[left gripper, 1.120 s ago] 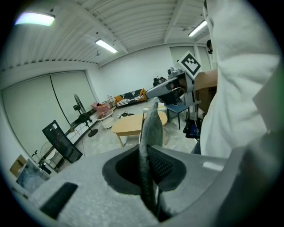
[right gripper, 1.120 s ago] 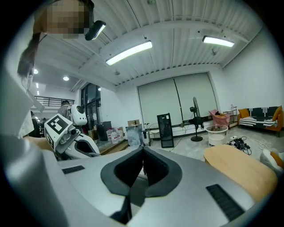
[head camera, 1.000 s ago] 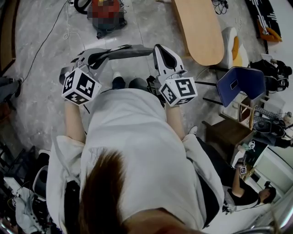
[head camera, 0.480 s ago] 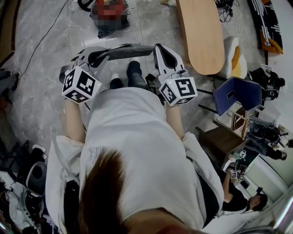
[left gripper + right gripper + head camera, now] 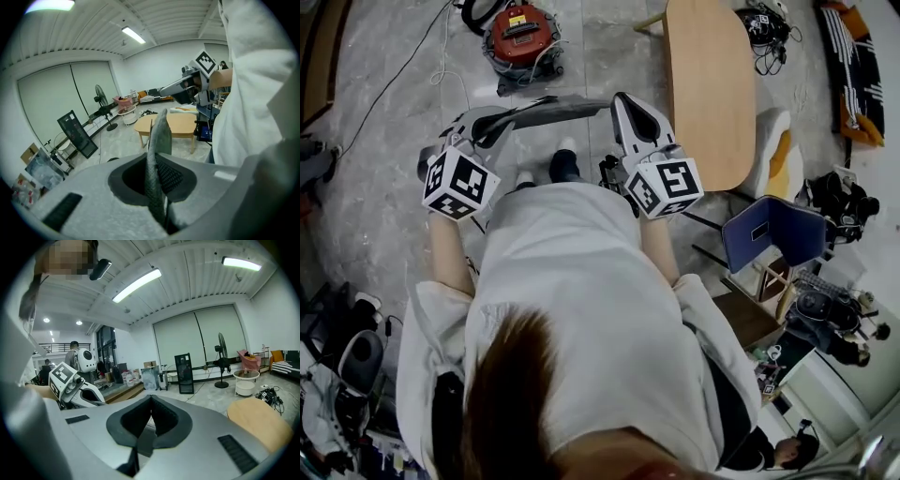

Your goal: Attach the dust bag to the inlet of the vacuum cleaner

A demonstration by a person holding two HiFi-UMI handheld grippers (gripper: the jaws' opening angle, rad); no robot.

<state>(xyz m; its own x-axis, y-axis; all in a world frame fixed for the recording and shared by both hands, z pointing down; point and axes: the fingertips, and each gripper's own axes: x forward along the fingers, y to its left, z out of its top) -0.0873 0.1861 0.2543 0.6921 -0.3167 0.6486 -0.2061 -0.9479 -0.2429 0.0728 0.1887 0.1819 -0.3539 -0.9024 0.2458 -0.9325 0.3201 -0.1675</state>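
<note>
A red and black vacuum cleaner (image 5: pixel 520 33) stands on the grey floor ahead of me, with its hose beside it. My left gripper (image 5: pixel 500 120) is shut on a flat dark-grey dust bag (image 5: pixel 553 108), which reaches across towards the tip of my right gripper (image 5: pixel 628 101). In the left gripper view the bag (image 5: pixel 157 140) stands edge-on between the pads (image 5: pixel 171 178). My right gripper (image 5: pixel 149 404) has its pads pressed together, and I see nothing gripped in them. Both grippers are held in front of my body, well short of the vacuum.
A long wooden table (image 5: pixel 708 84) stands to the right of the vacuum. A blue chair (image 5: pixel 773 234) is further right, near cluttered gear. A white cable (image 5: pixel 441 56) trails over the floor to the vacuum's left. More equipment lies at the lower left.
I have walked forward: the vacuum and the table have slid down the head view, closer to me. Both grippers moved along with the bag, and their grip looks the same.
</note>
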